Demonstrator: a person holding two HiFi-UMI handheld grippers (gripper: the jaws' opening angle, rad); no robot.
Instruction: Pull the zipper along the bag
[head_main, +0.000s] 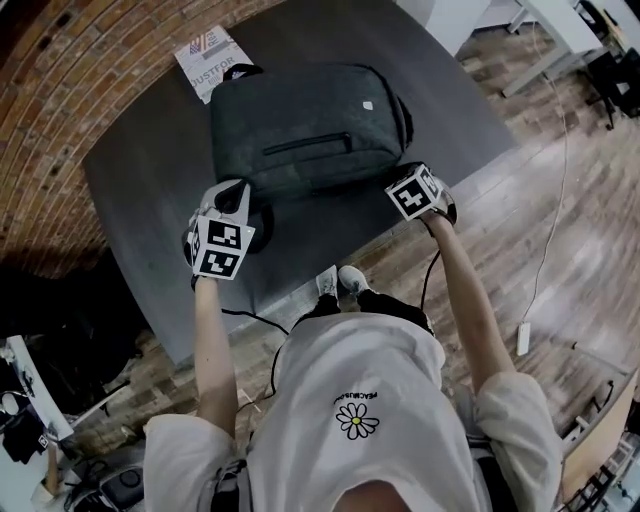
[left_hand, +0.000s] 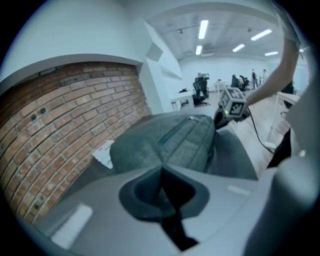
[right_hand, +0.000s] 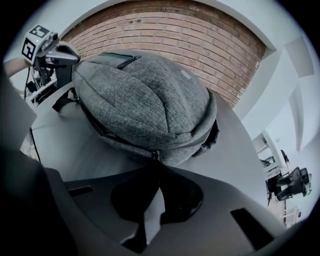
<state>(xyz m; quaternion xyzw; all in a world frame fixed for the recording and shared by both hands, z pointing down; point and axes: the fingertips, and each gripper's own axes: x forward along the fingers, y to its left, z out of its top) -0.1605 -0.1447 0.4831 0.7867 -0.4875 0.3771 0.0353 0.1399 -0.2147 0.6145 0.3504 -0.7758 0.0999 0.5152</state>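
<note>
Soft grey fabric backpack (head_main: 300, 130) will likely buckle, so brace its corner: left gripper (left_hand: 161, 170) jaws together there, right gripper (right_hand: 158, 165) jaws pinching small metal zipper pull (right_hand: 156, 154).

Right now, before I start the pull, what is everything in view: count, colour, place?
grey woven-fabric backpack: one, grey, lying on the table.
small metal zipper pull: one, grey, backpack's near edge.
white printed leaflet: one, white, behind the backpack by the wall.
dark grey flat table: one, dark grey, beside the wall.
curved red-brick wall: one, red-brown, far side.
wooden plank floor: brown, around the table.
white shoes: two, white, at the table's near edge.
left hand-held gripper: one, grey, shut at the backpack's left corner.
right hand-held gripper: one, grey, shut on the zipper pull.
</note>
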